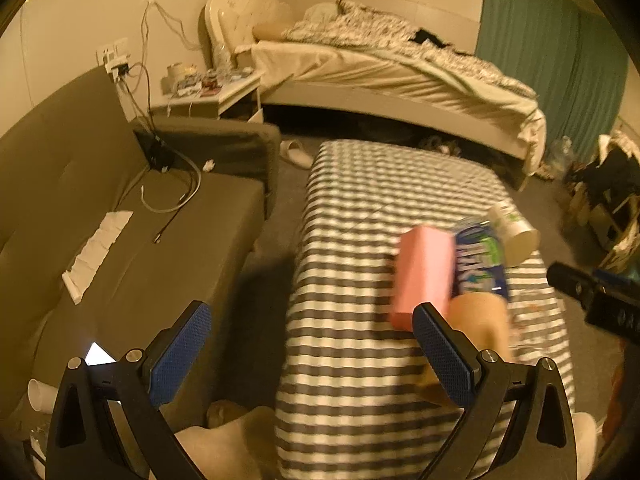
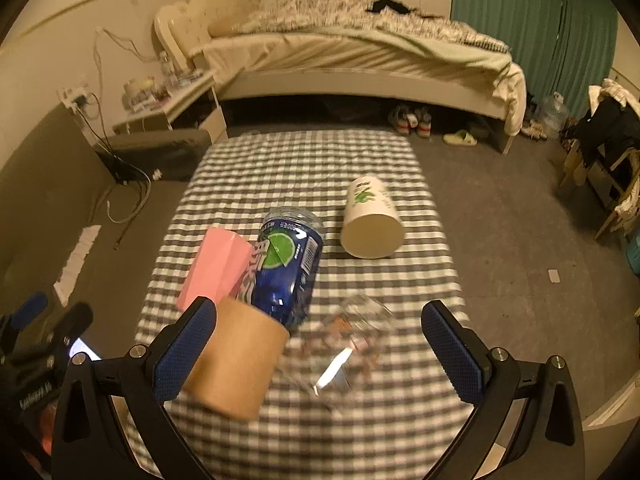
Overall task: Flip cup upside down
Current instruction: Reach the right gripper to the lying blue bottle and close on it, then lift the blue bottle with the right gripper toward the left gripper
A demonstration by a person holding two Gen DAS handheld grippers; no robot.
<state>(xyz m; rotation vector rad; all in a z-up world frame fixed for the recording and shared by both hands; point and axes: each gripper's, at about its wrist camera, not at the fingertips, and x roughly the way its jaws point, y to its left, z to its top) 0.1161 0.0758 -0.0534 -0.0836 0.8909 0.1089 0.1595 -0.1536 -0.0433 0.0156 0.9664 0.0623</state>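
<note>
Cup: we take the clear glass cup (image 2: 352, 344) as the target. It is blurred and seems to lie tipped on the checked table (image 2: 304, 160), close to the near edge. Its long axis appears to slant from near-left to far-right, though we cannot be sure.
Right gripper (image 2: 316, 308): spread wide and empty, with the glass just ahead between its fingers. This is the nearer tool.
Left gripper (image 1: 310, 308): also wide apart and empty, hanging off the table's left edge, well away from the glass.
Other cups: a white printed cup (image 2: 372, 220) lies on its side mid-table towards the right edge. A brown paper cup (image 2: 236, 360) sits just beside the right gripper's left finger.
Obstacles: the brown cup crowds the left finger, while a blue can (image 2: 288, 264) and a pink block (image 2: 216, 268) stand just beyond.
</note>
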